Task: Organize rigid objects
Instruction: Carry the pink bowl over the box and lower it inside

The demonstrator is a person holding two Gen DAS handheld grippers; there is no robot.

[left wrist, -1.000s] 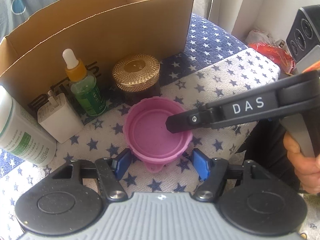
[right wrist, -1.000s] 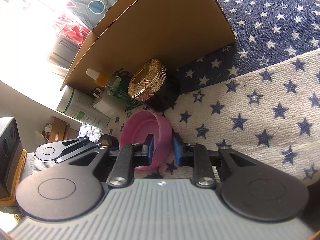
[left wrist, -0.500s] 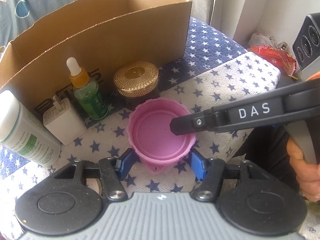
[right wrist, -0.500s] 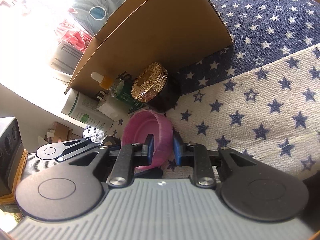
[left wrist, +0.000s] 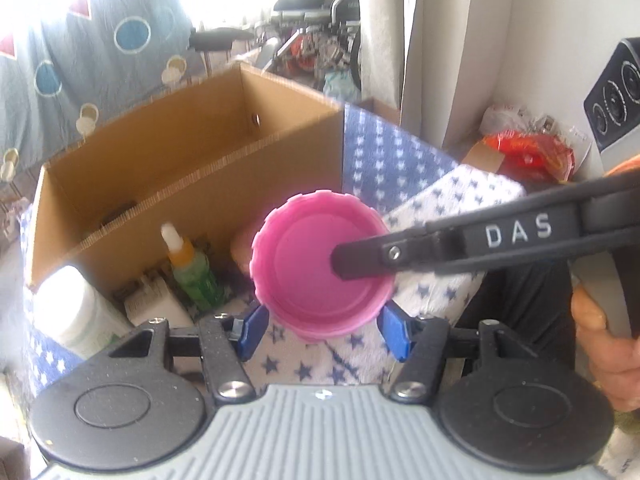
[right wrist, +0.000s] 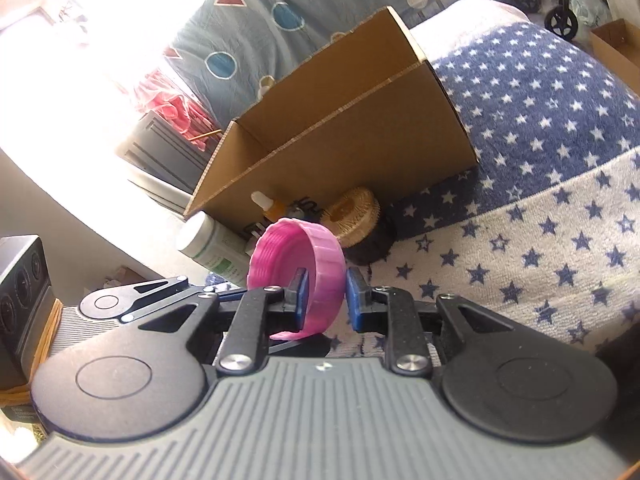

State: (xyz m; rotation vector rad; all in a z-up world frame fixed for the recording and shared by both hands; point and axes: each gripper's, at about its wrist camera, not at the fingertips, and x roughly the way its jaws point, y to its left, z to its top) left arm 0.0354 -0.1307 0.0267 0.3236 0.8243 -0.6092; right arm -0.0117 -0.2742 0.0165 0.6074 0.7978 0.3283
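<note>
A pink ribbed lid hangs in the air above the star blanket, open side up. My right gripper is shut on the pink lid, one finger inside the rim and one outside; its arm reaches in from the right in the left wrist view. My left gripper is open, its blue pads either side of the lid and just below it. The open cardboard box stands behind; it also shows in the right wrist view.
In front of the box stand a green dropper bottle, a white charger, a white bottle and a gold-lidded jar. A black speaker and red bag lie at the right.
The right gripper has lifted the pink lid off the blanket. Both grippers have risen, so the inside of the box now shows. The left gripper stays open around the lid.
</note>
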